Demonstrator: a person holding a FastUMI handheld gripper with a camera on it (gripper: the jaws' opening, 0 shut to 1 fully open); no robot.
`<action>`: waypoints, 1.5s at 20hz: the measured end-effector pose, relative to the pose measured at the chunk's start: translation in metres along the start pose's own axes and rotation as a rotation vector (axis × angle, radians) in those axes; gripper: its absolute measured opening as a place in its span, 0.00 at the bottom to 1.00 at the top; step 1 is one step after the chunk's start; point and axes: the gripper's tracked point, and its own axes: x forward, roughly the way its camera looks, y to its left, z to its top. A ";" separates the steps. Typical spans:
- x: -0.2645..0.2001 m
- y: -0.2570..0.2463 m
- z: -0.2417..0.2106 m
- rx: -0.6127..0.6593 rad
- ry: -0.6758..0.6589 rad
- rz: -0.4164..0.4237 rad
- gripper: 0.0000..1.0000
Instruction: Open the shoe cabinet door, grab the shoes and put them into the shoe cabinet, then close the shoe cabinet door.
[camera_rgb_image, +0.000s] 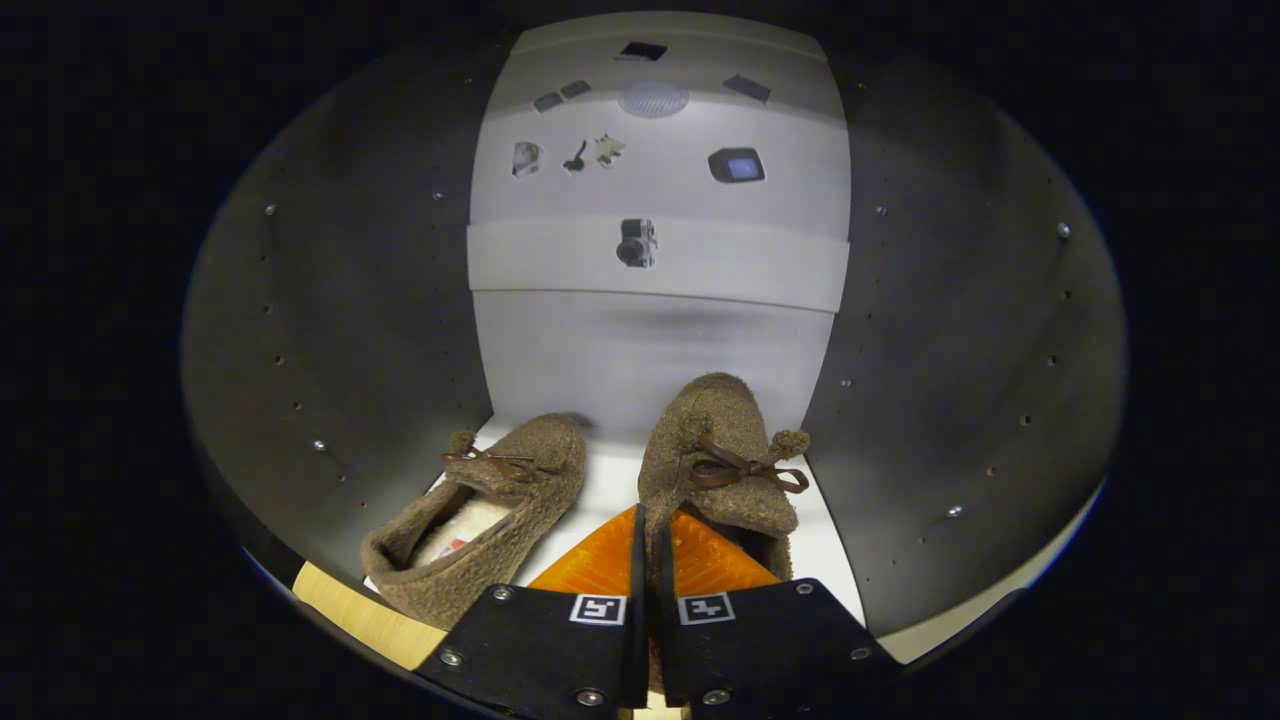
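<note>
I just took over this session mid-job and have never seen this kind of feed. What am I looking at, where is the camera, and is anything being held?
The camera rides on a handheld two-finger gripper and looks forward along its fingers, so the two plates at the bottom of the view belong to the tool itself. There is no robot arm; a person carries it.

You are looking into the shoe cabinet: dark side walls with small peg holes, a pale back panel, and a white shelf underneath.

Two brown fuzzy slippers with little bows sit on that shelf. The left slipper lies free, its opening facing the camera. The right slipper is the held one: the fingers are closed together on the edge of its opening, pinching it.

So the second slipper looks about to be released inside.
</note>
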 end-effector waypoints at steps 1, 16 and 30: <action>0.006 -0.001 -0.001 0.000 0.006 -0.010 0.05; -0.023 0.014 0.008 0.094 -0.031 -0.008 0.27; -0.217 0.036 0.025 0.072 -0.210 -0.057 0.27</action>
